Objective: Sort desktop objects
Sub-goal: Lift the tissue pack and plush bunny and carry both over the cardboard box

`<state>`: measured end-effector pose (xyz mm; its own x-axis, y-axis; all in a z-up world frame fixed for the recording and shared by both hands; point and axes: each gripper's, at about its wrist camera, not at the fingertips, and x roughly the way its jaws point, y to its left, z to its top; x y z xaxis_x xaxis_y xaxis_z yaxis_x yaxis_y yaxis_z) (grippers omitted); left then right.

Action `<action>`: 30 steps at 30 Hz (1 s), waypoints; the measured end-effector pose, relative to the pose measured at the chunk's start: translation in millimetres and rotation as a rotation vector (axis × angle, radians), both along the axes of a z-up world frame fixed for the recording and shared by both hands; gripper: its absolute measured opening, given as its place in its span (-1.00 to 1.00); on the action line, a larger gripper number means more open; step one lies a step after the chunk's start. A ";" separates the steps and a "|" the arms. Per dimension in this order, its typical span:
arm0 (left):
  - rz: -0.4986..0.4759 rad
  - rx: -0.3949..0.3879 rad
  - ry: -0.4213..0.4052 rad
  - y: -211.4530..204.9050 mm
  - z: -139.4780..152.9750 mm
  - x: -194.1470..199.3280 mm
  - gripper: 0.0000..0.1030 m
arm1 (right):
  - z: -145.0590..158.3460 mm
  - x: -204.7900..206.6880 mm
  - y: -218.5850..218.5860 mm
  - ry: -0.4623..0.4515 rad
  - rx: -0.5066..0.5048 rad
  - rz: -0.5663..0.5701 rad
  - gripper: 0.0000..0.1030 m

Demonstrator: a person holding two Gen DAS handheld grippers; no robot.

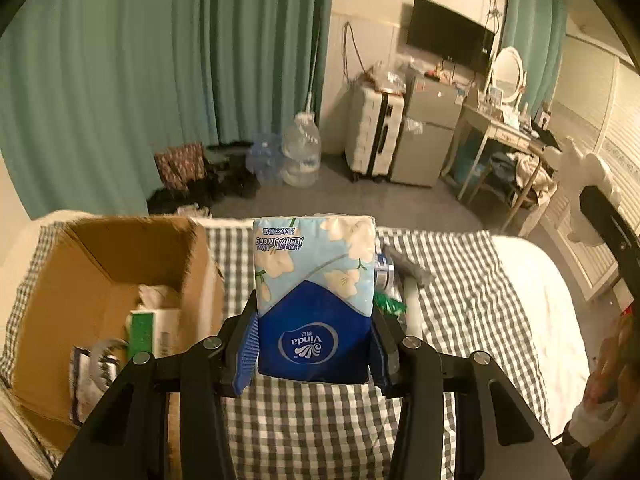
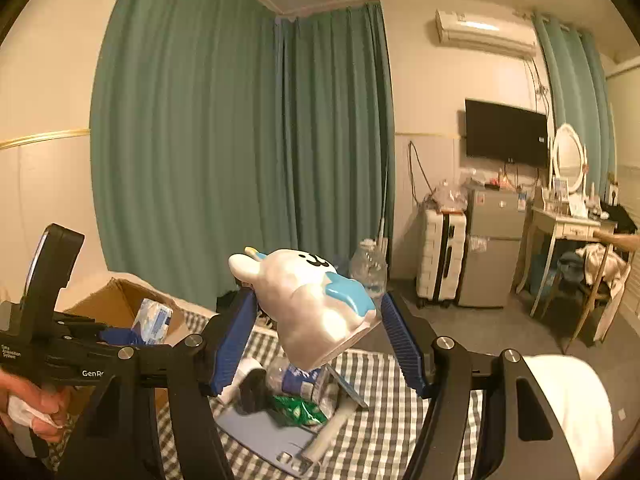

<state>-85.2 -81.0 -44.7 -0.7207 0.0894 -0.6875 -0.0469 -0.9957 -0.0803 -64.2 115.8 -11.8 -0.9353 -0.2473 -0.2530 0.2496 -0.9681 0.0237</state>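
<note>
Carry step: my left gripper (image 1: 314, 354) clamped the tissue pack (image 1: 315, 300), right gripper (image 2: 318, 340) held the rabbit toy (image 2: 310, 300) (both aloft); next, the cardboard box (image 1: 100, 264).

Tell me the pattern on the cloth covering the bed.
The cloth is a grey-and-white check; it shows best in the left wrist view.

Room's pretty lived-in: teal curtains (image 2: 240, 152) cover the back wall, a black TV (image 2: 506, 133) hangs under a wall AC unit (image 2: 486, 32). Below it there's a white suitcase (image 1: 374, 130) right beside a small grey fridge (image 1: 430, 136), then a dressing table (image 2: 568, 228) with an oval mirror (image 1: 507, 74). Big clear water jugs (image 1: 301, 152) sit on the floor by the curtains.
</note>
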 end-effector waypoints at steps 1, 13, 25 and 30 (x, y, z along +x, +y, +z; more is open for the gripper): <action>0.001 0.003 0.011 -2.2 4.6 3.7 -0.10 | 3.8 3.2 -3.4 0.007 0.000 0.000 0.25; 0.081 -0.011 0.136 -59.0 55.7 41.0 -0.08 | 33.3 21.1 -64.4 0.061 0.008 0.031 0.25; 0.204 -0.055 0.163 -117.0 66.6 58.5 -0.08 | 45.0 10.6 -137.5 0.062 -0.015 0.132 0.25; 0.266 -0.082 0.145 -146.1 61.0 62.6 -0.07 | 37.7 1.2 -163.9 0.050 -0.030 0.181 0.25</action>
